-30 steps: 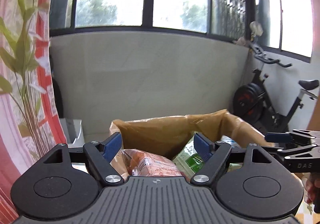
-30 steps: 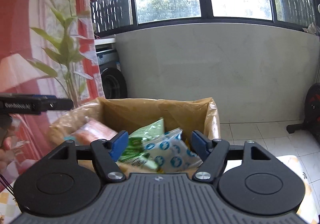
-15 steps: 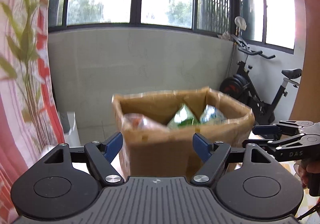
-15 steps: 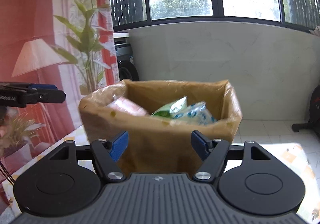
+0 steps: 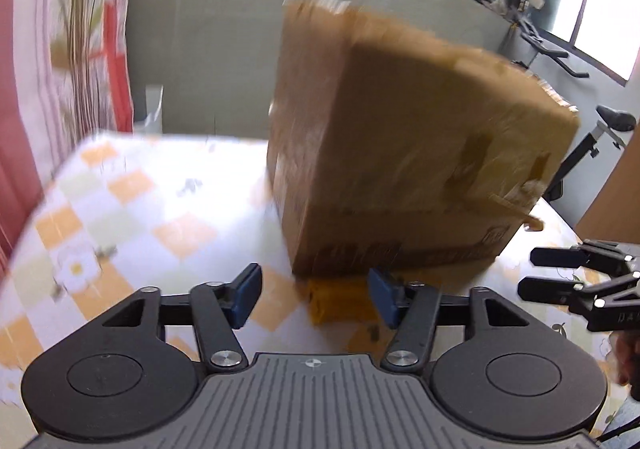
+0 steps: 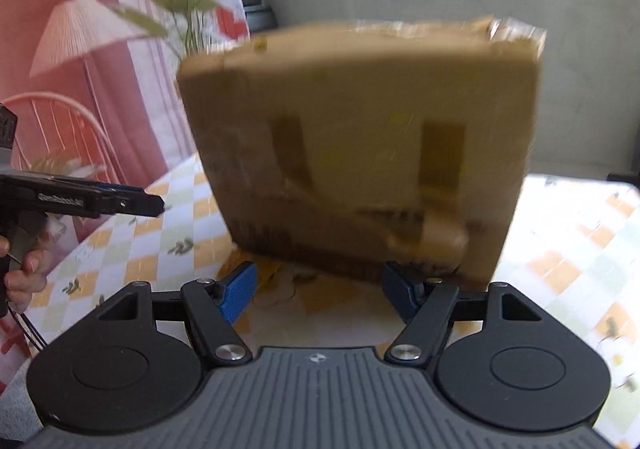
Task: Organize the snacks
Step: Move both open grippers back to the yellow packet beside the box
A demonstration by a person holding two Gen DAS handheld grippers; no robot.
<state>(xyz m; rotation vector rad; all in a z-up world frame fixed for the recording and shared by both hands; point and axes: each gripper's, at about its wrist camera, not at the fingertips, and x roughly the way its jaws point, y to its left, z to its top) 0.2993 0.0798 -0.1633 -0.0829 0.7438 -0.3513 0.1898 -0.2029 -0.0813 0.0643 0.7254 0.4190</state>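
Note:
A brown cardboard box [image 5: 404, 153] stands on the checked tablecloth; it also shows in the right wrist view [image 6: 360, 145]. Its inside and the snack packets are hidden from this low angle. My left gripper [image 5: 314, 295] is open and empty, low in front of the box's near corner, with a small orange-yellow thing [image 5: 340, 301] on the cloth between its fingers. My right gripper [image 6: 318, 291] is open and empty in front of the box's base. Each gripper shows in the other's view: the right [image 5: 584, 281], the left [image 6: 92, 201]. Both views are motion-blurred.
The table [image 5: 132, 209] has a white cloth with orange and green checks. A red curtain with a plant print [image 6: 100, 49] hangs at the left. An exercise bike [image 5: 600, 137] stands beyond the table at the right. A pale low wall runs under the windows.
Both grippers have dropped from above the box rim to table level. The box now towers in front and the snacks inside have gone out of sight. Both stay open.

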